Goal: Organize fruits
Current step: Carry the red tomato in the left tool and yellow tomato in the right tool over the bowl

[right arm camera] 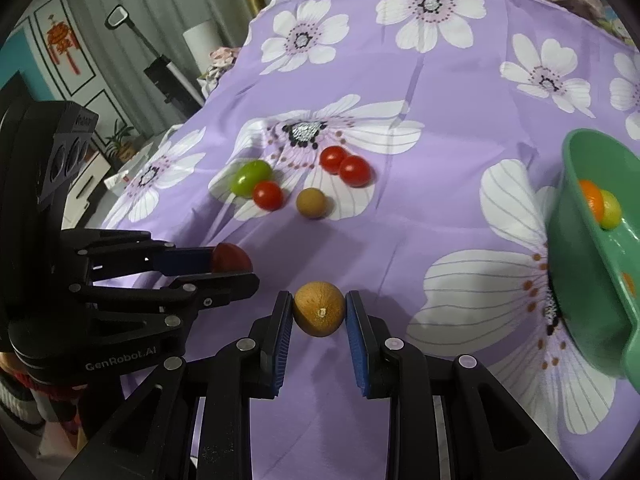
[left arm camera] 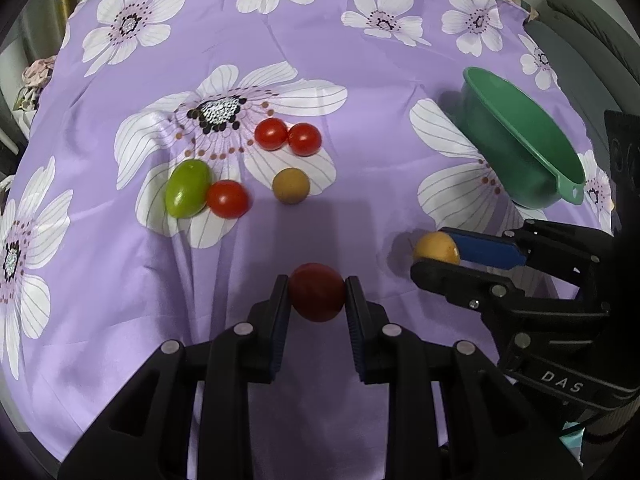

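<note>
My left gripper (left arm camera: pixel 317 294) is shut on a dark red tomato (left arm camera: pixel 317 292) just above the purple cloth; it also shows in the right wrist view (right arm camera: pixel 230 259). My right gripper (right arm camera: pixel 319 307) is shut on a tan-yellow round fruit (right arm camera: pixel 319 309), seen from the side in the left wrist view (left arm camera: pixel 436 249). On the cloth lie a green tomato (left arm camera: pixel 188 194), a red tomato (left arm camera: pixel 227 199) beside it, two touching red tomatoes (left arm camera: pixel 288 137) and a brown round fruit (left arm camera: pixel 291 186). A green bowl (right arm camera: pixel 576 264) at right holds an orange fruit (right arm camera: pixel 592 200) and a yellow-green fruit (right arm camera: pixel 611 210).
The purple flowered cloth (left arm camera: pixel 360 80) covers the whole table. The green bowl (left arm camera: pixel 520 140) stands near the right edge, its handle tab toward me. Chairs, a cabinet and a wall lie beyond the table edges.
</note>
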`<state>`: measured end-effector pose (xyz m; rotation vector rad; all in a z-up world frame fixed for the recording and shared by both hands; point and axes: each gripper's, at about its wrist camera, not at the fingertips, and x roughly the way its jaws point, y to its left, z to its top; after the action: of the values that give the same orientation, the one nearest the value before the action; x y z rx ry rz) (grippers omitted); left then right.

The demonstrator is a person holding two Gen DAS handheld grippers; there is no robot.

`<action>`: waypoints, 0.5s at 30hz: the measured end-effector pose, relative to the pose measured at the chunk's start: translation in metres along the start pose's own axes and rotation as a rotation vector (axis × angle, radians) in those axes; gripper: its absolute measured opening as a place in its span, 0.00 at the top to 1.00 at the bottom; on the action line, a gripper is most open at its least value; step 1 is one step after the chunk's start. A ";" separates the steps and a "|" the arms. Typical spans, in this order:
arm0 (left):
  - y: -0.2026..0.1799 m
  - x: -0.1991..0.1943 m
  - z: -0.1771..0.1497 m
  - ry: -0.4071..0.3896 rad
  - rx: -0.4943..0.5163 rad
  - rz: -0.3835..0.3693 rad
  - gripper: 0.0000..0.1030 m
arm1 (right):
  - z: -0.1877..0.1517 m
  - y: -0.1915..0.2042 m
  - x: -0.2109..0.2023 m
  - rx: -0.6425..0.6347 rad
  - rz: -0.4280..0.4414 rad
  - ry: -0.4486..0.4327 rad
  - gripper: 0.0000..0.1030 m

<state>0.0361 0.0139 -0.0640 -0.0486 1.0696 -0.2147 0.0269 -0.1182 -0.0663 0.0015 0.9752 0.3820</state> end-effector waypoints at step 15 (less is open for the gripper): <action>-0.029 -0.005 0.019 -0.036 0.079 0.003 0.74 | 0.004 -0.025 -0.026 0.056 -0.034 -0.084 0.72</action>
<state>0.0464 -0.0143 -0.0468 0.0195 1.0245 -0.2524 0.0247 -0.1489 -0.0469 0.0511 0.9013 0.3204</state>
